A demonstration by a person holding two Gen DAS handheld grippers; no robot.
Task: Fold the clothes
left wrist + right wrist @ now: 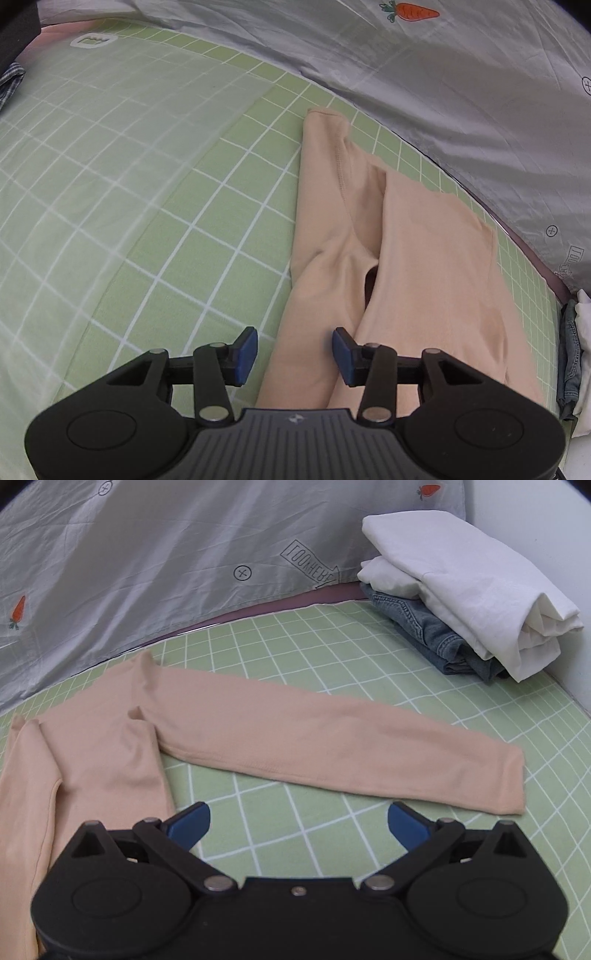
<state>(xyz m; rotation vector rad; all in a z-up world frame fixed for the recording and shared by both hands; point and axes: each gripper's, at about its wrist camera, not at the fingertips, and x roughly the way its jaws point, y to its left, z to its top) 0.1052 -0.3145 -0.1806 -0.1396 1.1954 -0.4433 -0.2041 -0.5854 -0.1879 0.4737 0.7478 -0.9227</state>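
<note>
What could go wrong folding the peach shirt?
The sleeve lies stretched far out from the shirt, so it might drag or bunch when folded in. Both the left gripper and the right gripper are open and hold nothing, so a shallow pinch on the thin cloth could slip. The stack sits close by.

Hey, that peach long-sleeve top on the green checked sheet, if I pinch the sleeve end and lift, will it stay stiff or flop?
Likely floppy: the peach top lies limp, with soft creases where its sleeve bends. Probably light, since the knit looks thin and hugs the green checked sheet. It may stretch or drag rather than slide cleanly.
</note>
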